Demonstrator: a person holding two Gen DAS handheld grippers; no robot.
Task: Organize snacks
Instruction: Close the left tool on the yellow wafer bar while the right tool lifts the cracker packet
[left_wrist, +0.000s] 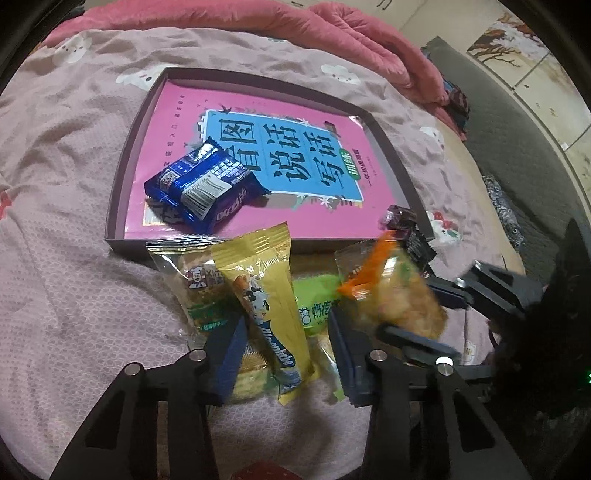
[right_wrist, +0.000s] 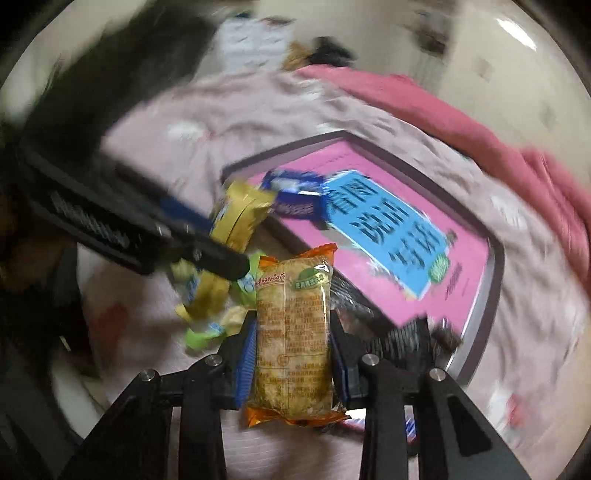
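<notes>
My left gripper (left_wrist: 286, 343) is open around a yellow snack pack with a cow print (left_wrist: 269, 306), which lies on the bed among a clear pack of crispy snack (left_wrist: 195, 288) and a green pack (left_wrist: 317, 306). My right gripper (right_wrist: 291, 339) is shut on an orange-ended rice cracker pack (right_wrist: 293, 339) and holds it up; it shows blurred in the left wrist view (left_wrist: 399, 295). A shallow dark box (left_wrist: 122, 177) with a pink and blue book (left_wrist: 280, 155) inside holds a blue wafer pack (left_wrist: 207, 184). The yellow pack (right_wrist: 240, 218) and the left gripper's fingers (right_wrist: 207, 251) show in the right wrist view.
A dark candy wrapper (left_wrist: 406, 229) lies by the box's near right corner. A pink quilt (left_wrist: 332, 44) is bunched behind the box on the pale patterned bedsheet (left_wrist: 66, 221). A grey sofa (left_wrist: 517, 155) stands to the right of the bed. The right wrist view is motion-blurred.
</notes>
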